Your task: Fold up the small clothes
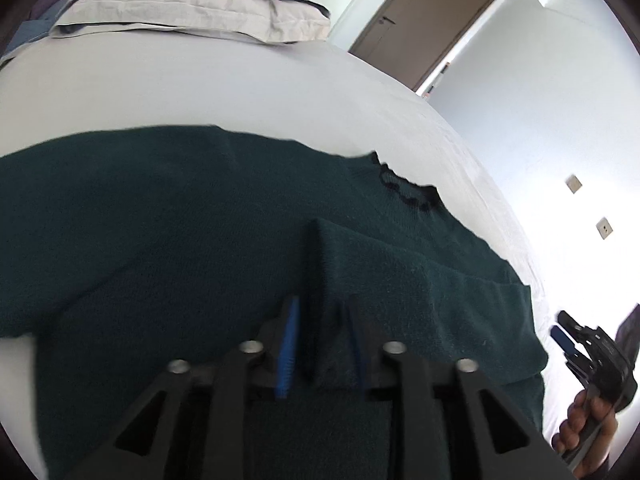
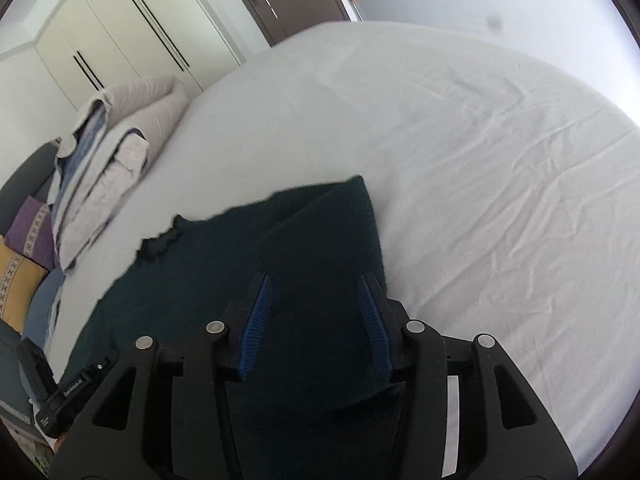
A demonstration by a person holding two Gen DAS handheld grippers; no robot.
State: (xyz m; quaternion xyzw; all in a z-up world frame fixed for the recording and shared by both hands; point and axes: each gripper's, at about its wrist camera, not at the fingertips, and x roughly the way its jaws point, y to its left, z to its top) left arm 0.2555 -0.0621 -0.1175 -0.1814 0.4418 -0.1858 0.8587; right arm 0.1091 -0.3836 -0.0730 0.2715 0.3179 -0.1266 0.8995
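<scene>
Dark green knit fabric is spread over the white sheet of the bed (image 2: pixel 460 128): a small garment (image 1: pixel 168 224), lying flat, with a scalloped black trim (image 1: pixel 404 188) seen along its far edge. One part of the cloth has been laid back over the rest, so that a raised fold (image 1: pixel 372 256) is formed on the side nearer the right gripper.

The left gripper (image 1: pixel 320 316) is held low over the garment, its jaws parted. A ridge of the folded cloth stands up between the blue pads (image 1: pixel 289 344), but the pads are not seen to press on it (whether the fabric brushes one pad cannot be told).

The right gripper (image 2: pixel 316 300) is seen above the garment's folded corner, its jaws likewise apart, with dark cloth visible in the gap and nothing clamped. In the left wrist view the same gripper (image 1: pixel 572 340) is shown off the edge of the garment, held by a hand (image 1: pixel 580 428).

Grey pillows (image 1: pixel 192 12) are stacked at the head of the bed, well apart from the garment, with a purple cushion (image 2: pixel 34 228) and a yellow cushion (image 2: pixel 18 280) beside them. A brown door (image 1: pixel 424 24) and pale wardrobe doors (image 2: pixel 132 36) are seen beyond.
</scene>
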